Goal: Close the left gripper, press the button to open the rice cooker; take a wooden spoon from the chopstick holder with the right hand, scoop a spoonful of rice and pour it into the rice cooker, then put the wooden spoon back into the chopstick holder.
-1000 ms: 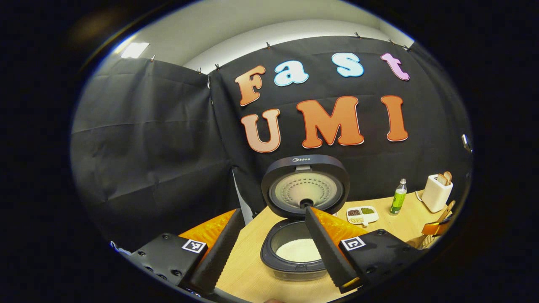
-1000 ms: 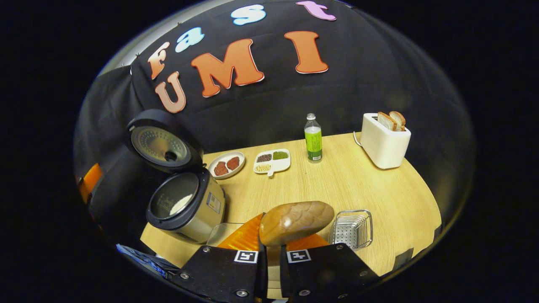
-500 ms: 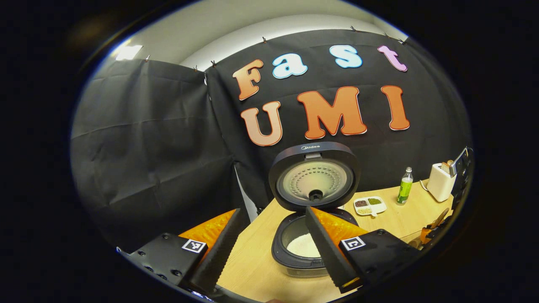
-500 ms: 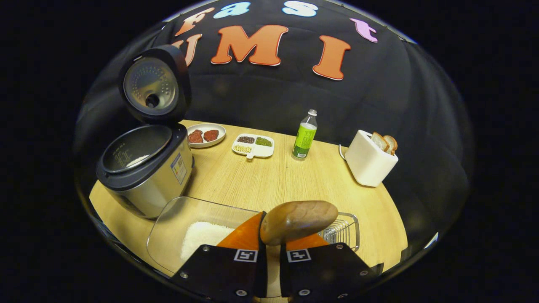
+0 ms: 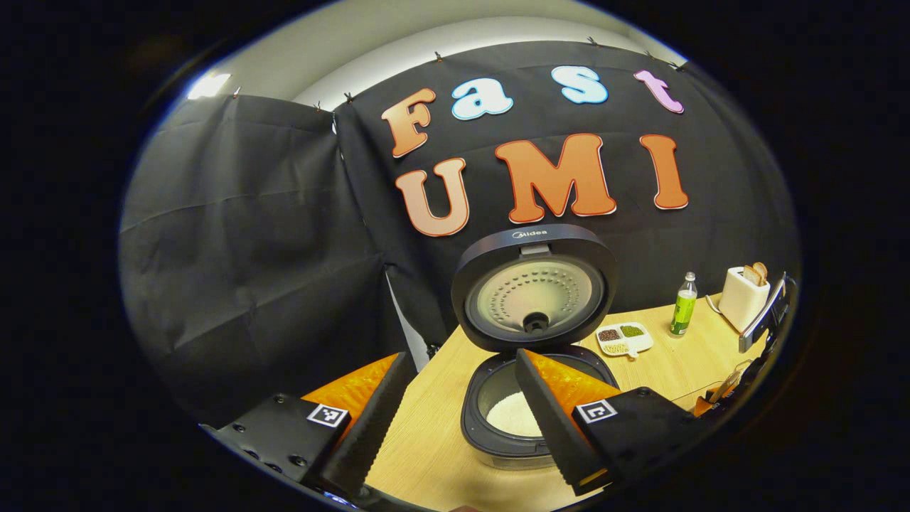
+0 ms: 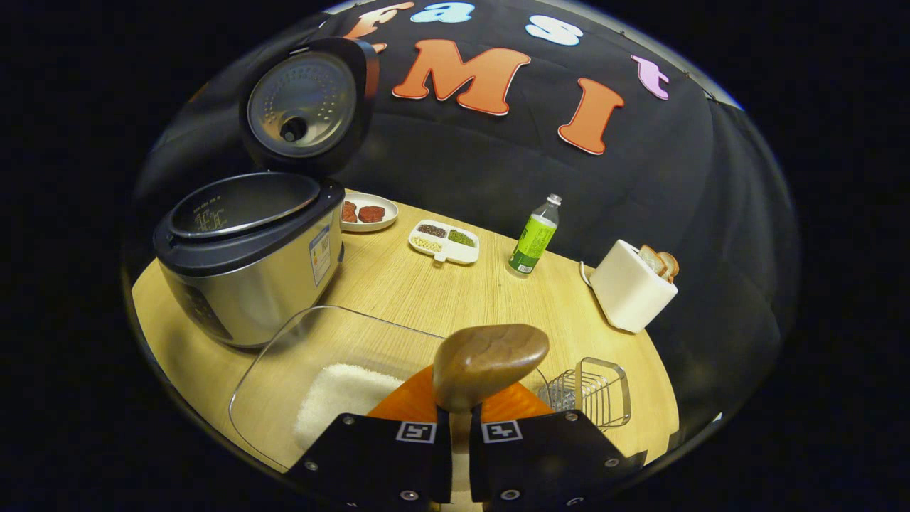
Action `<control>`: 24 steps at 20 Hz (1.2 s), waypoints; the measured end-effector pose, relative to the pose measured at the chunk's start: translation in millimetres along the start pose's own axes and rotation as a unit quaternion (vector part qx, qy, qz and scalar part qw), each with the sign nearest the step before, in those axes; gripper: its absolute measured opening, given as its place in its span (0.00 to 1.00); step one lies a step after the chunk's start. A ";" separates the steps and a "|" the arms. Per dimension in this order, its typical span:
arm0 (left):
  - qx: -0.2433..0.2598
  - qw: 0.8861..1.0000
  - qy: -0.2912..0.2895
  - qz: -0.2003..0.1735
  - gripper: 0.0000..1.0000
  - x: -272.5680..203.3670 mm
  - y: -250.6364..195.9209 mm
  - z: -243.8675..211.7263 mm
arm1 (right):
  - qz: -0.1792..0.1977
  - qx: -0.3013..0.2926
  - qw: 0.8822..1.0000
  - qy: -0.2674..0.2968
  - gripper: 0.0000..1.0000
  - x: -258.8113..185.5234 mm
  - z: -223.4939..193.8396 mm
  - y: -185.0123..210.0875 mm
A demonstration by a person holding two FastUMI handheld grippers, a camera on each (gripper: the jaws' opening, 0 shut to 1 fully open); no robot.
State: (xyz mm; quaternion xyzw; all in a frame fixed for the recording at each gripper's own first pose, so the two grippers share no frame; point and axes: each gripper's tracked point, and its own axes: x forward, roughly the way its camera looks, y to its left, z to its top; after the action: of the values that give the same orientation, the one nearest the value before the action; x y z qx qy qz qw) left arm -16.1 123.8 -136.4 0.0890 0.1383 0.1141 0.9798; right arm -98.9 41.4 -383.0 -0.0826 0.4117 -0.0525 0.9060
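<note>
Nearest in my right gripper view, the right gripper [image 6: 461,427] is clenched on the wooden spoon [image 6: 489,364] — its smooth, rounded bowl, dark grained wood, rises just above the two fingers. Under it sits a clear, round-cornered container [image 6: 284,363] with a heap of white rice [image 6: 338,398] on its floor. Just beside that to the right is the chopstick holder [image 6: 597,390], a small wire basket of bright metal. All this rests on a pale wood-grain table [image 6: 455,291].

Farther left stands the rice cooker [image 6: 249,256]: brushed-steel body, dark rim, lid [image 6: 304,105] swung upright with a dimpled metal inner plate. Behind it I see a white round plate [image 6: 370,220] with two reddish pieces, a white divided dish [image 6: 444,242] of dark, green and pale grains, a green-labelled plastic bottle [image 6: 533,242], and a white boxy toaster [image 6: 629,295] with two bread slices [image 6: 657,262] standing in its slots.

In my left gripper view, the left gripper [image 5: 458,419] is spread wide, grasping nothing — its serrated fingers frame the cooker's open pot [image 5: 498,398], which has white rice lying in its bottom.
</note>
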 end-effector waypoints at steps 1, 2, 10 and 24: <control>0.003 1.000 -0.001 -0.003 0.94 0.9 -1.0 0.6 | 0.012 0.026 1.000 0.001 0.09 0.0 2.1 3.3; 0.005 1.000 -0.002 -0.004 0.94 1.7 -0.7 0.6 | 0.025 0.055 0.998 0.005 0.09 -2.7 1.5 8.7; 0.014 1.000 -0.003 -0.006 0.94 3.6 10.4 1.1 | 0.127 0.226 0.965 0.038 0.09 -2.9 8.0 59.0; 0.039 0.998 -0.001 -0.044 0.94 -4.2 1.1 4.5 | 0.208 0.438 0.867 0.114 0.09 -0.4 -1.2 55.2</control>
State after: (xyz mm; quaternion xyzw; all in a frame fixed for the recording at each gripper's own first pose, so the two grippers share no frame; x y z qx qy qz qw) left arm -19.0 123.1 -130.8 0.1207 0.1452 0.0651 0.9799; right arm -98.6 95.4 -394.1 0.4172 0.4540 -0.0466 0.7859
